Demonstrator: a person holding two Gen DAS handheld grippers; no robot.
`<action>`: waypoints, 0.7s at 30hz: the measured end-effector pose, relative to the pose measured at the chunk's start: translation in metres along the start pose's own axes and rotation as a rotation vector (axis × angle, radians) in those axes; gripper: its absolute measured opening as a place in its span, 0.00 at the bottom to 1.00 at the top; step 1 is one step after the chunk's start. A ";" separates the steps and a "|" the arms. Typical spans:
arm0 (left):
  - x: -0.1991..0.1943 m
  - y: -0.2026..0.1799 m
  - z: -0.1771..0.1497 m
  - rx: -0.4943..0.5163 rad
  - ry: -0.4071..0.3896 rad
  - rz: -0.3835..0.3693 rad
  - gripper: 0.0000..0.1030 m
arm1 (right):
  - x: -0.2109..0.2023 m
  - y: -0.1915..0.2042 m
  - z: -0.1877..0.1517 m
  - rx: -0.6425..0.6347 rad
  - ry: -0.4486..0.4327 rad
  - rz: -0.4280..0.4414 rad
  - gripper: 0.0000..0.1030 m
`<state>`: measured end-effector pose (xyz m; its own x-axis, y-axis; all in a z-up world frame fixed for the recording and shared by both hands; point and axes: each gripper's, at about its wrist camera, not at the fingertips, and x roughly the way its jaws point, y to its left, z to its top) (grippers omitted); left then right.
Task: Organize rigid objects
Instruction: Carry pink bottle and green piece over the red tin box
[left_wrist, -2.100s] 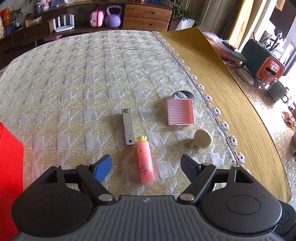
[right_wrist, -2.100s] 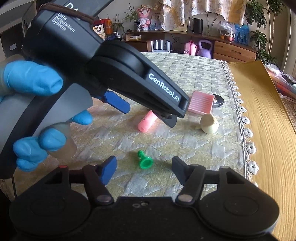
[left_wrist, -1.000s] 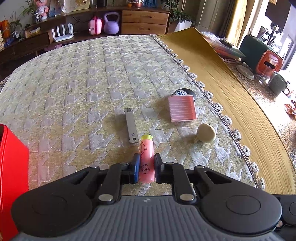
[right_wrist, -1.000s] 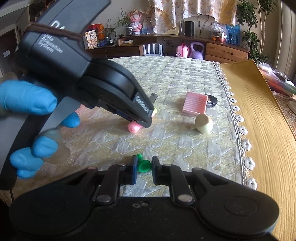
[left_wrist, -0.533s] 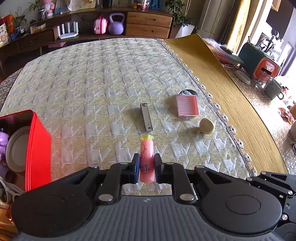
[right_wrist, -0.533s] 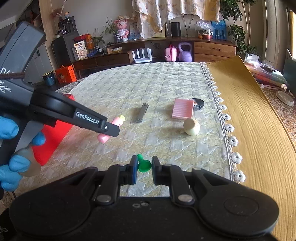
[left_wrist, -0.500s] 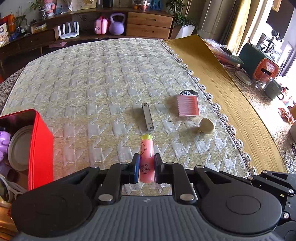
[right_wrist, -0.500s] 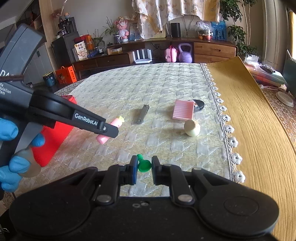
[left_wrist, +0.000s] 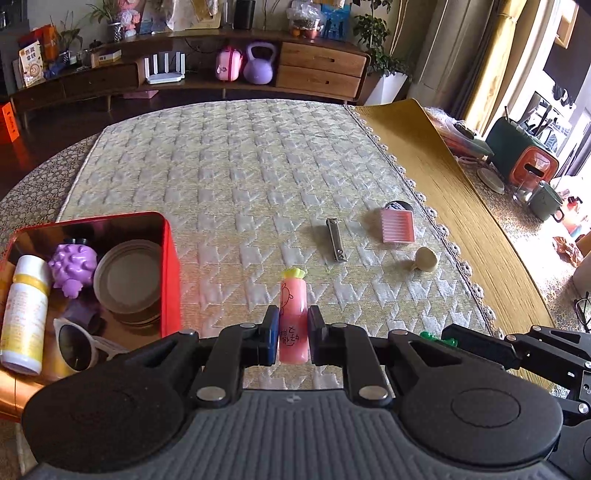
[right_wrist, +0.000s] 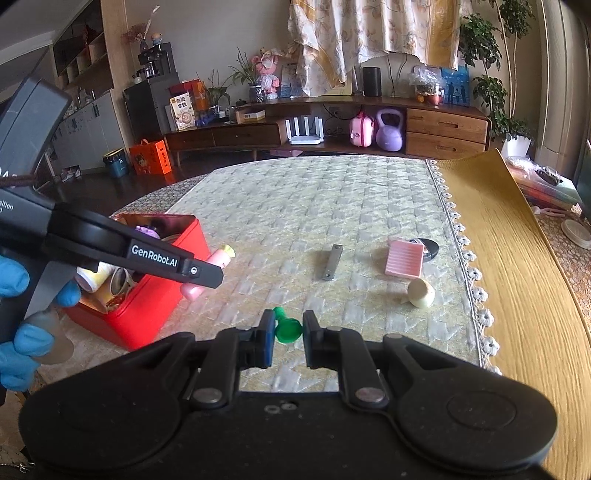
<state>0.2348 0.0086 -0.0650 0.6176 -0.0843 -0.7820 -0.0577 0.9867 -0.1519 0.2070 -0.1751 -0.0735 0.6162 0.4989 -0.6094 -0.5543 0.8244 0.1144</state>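
My left gripper (left_wrist: 292, 334) is shut on a pink tube with a yellow-green cap (left_wrist: 293, 314) and holds it above the tablecloth, right of the red tin box (left_wrist: 168, 258). The tube also shows in the right wrist view (right_wrist: 218, 260) beside the box (right_wrist: 159, 299). My right gripper (right_wrist: 289, 332) is shut on a small green peg (right_wrist: 286, 328), lifted off the cloth. A metal nail clipper (left_wrist: 335, 244), a pink ribbed block (left_wrist: 397, 229) and a cream knob (left_wrist: 426, 259) lie on the cloth.
The red box holds a white bottle (left_wrist: 24, 314), a purple spiky toy (left_wrist: 74, 267), a round tin lid (left_wrist: 129, 275) and sunglasses (left_wrist: 79, 345). A black round disc (right_wrist: 430, 248) lies behind the pink block. The yellow mat (left_wrist: 443, 192) covers the table's right side.
Both grippers closed on their objects and lifted: left took the pink tube, right the green peg. Both have risen and pulled back; the red box has come further into view.
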 end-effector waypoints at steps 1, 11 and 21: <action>-0.004 0.003 -0.001 -0.004 -0.003 0.000 0.15 | -0.001 0.004 0.002 -0.007 -0.003 0.003 0.14; -0.039 0.050 -0.012 -0.057 -0.039 0.028 0.15 | 0.000 0.046 0.018 -0.087 -0.021 0.038 0.14; -0.063 0.110 -0.022 -0.119 -0.058 0.100 0.15 | 0.019 0.090 0.028 -0.141 -0.006 0.095 0.14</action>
<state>0.1721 0.1192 -0.0461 0.6484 0.0256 -0.7609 -0.2115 0.9661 -0.1478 0.1850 -0.0841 -0.0525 0.5606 0.5749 -0.5960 -0.6829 0.7280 0.0598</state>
